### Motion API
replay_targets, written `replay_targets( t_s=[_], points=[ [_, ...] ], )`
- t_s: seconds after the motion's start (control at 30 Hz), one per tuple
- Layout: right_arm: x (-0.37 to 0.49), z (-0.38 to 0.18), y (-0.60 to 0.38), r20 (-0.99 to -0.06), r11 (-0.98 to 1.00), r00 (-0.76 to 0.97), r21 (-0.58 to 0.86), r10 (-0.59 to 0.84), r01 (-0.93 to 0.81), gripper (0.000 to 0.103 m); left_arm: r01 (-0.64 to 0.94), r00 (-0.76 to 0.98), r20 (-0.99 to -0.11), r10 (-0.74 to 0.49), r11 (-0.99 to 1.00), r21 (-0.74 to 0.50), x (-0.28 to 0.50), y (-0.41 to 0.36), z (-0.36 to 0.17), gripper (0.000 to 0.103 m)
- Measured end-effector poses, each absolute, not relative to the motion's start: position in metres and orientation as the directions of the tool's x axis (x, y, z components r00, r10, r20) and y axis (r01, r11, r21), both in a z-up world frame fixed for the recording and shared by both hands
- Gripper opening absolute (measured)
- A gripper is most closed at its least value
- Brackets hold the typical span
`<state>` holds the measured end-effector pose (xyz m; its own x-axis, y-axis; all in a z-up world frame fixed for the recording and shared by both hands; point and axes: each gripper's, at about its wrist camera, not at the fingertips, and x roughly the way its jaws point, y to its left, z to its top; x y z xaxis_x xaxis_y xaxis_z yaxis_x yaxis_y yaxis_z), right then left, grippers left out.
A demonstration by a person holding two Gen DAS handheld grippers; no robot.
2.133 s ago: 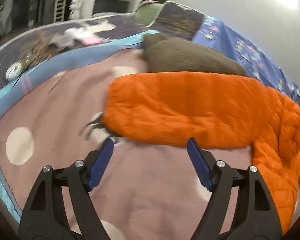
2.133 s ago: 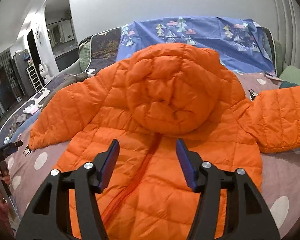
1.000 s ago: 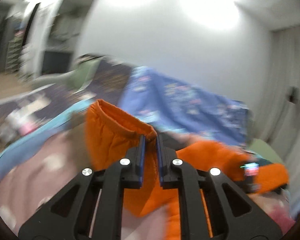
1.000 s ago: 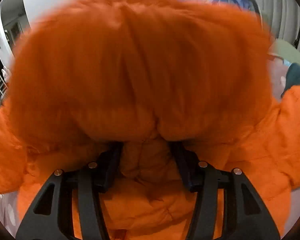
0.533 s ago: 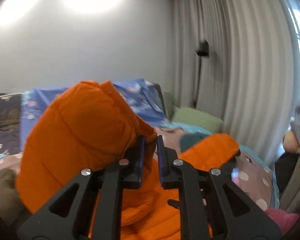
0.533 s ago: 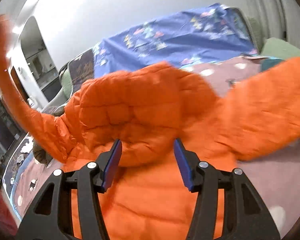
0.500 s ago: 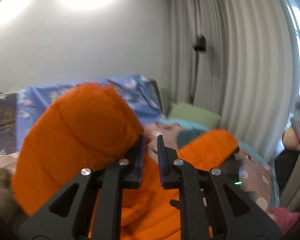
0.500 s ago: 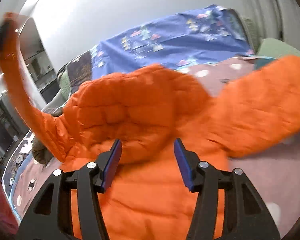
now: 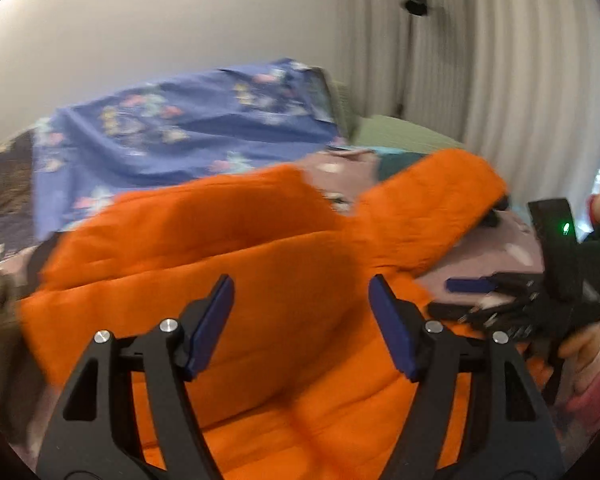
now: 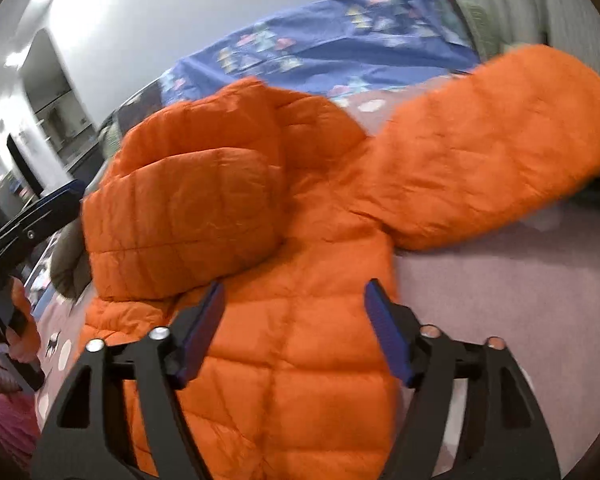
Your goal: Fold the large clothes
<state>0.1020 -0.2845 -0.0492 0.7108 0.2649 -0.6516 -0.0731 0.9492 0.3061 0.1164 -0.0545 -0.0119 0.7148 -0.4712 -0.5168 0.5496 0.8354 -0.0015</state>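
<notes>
An orange quilted puffer jacket (image 10: 292, 340) lies on the mauve dotted bedspread (image 10: 500, 280). Its left sleeve (image 10: 188, 220) is folded across the chest; its right sleeve (image 10: 480, 152) stretches out to the right. My right gripper (image 10: 294, 324) is open and empty just above the jacket's body. In the left wrist view my left gripper (image 9: 302, 324) is open and empty over the folded sleeve (image 9: 220, 248), and the right gripper (image 9: 500, 300) shows at the right edge.
A blue patterned quilt (image 9: 180, 136) lies at the head of the bed, with a green pillow (image 9: 400, 136) beside it. Pale curtains (image 9: 500, 60) hang at the right. A brown garment (image 10: 70, 264) lies at the left of the jacket.
My left gripper carried the sleeve over the jacket's chest, then opened and let it go. My right gripper stayed open and shifted slightly above the jacket.
</notes>
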Motion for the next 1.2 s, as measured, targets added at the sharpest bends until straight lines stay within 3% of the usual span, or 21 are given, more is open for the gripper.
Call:
replay_targets(
  t_s=[0.07,0.2,0.23,0.27,0.3,0.4,0.43,0.5,0.57,0.7,0.8,0.93,1.07,1.13,1.2],
  points=[
    [0.125,-0.048,-0.275,-0.660,0.952,0.701,0.289,0.271,-0.096,0.080,0.481,0.740,-0.538,-0.404,0.876,0.005,0.124,-0.026,-0.017,0.070],
    [0.172,-0.049,-0.252,-0.683,0.963,0.686,0.247,0.251,-0.106,0.080,0.389,0.712,-0.620,-0.331,0.920,-0.044,0.143,0.014,-0.035,0.033],
    [0.181,-0.050,-0.246,-0.688,0.966,0.685,0.236,0.241,-0.103,0.051,0.372,0.700,-0.641,-0.314,0.927,-0.049,0.149,0.022,-0.044,0.029],
    [0.192,-0.051,-0.240,-0.711,0.977,0.675,0.201,0.200,-0.078,0.002,0.362,0.695,-0.651,-0.305,0.931,-0.049,0.153,0.024,-0.048,0.027],
    [0.197,-0.051,-0.238,-0.717,0.983,0.678,0.181,0.162,-0.044,0.000,0.342,0.689,-0.665,-0.289,0.938,-0.054,0.160,0.029,-0.057,0.025],
    [0.205,-0.043,-0.245,-0.651,0.993,0.759,0.068,-0.029,0.096,0.000,0.328,0.691,-0.674,-0.261,0.944,-0.029,0.179,0.027,-0.068,0.025],
    [0.213,-0.050,-0.252,-0.668,0.990,0.740,0.044,-0.071,0.135,0.000,0.314,0.696,-0.679,-0.233,0.949,-0.003,0.188,0.024,-0.073,0.026],
    [0.227,-0.073,-0.270,-0.759,0.975,0.651,0.151,0.011,0.160,0.000,0.261,0.684,-0.708,-0.176,0.965,0.013,0.213,0.021,-0.091,0.028],
    [0.215,-0.082,-0.286,-0.754,0.944,0.647,0.282,0.108,0.172,0.000,0.213,0.671,-0.728,-0.141,0.977,0.007,0.228,0.019,-0.105,0.028],
    [0.174,-0.059,-0.290,-0.686,0.970,0.723,0.221,0.079,0.103,0.000,0.195,0.694,-0.710,-0.122,0.981,0.022,0.222,0.011,-0.099,0.028],
    [0.139,-0.045,-0.302,-0.649,0.979,0.759,0.186,0.055,0.088,0.003,0.199,0.734,-0.667,-0.129,0.980,0.029,0.197,0.003,-0.075,0.033],
    [0.103,-0.028,-0.345,-0.583,0.961,0.812,0.206,-0.030,0.184,0.039,0.356,0.754,-0.572,-0.324,0.933,-0.059,0.154,-0.021,-0.037,0.044],
    [0.072,-0.015,-0.431,-0.529,0.858,0.842,0.383,-0.101,0.343,0.040,0.503,0.681,-0.589,-0.436,0.862,-0.057,0.141,-0.070,-0.039,0.039],
    [0.058,-0.010,-0.474,-0.500,0.783,0.856,0.476,-0.133,0.400,0.041,0.515,0.657,-0.638,-0.401,0.857,-0.009,0.156,-0.098,-0.056,0.025],
    [0.046,-0.008,-0.514,-0.490,0.709,0.853,0.538,-0.177,0.456,0.048,0.490,0.661,-0.670,-0.337,0.870,0.046,0.175,-0.116,-0.073,0.025]
  ],
)
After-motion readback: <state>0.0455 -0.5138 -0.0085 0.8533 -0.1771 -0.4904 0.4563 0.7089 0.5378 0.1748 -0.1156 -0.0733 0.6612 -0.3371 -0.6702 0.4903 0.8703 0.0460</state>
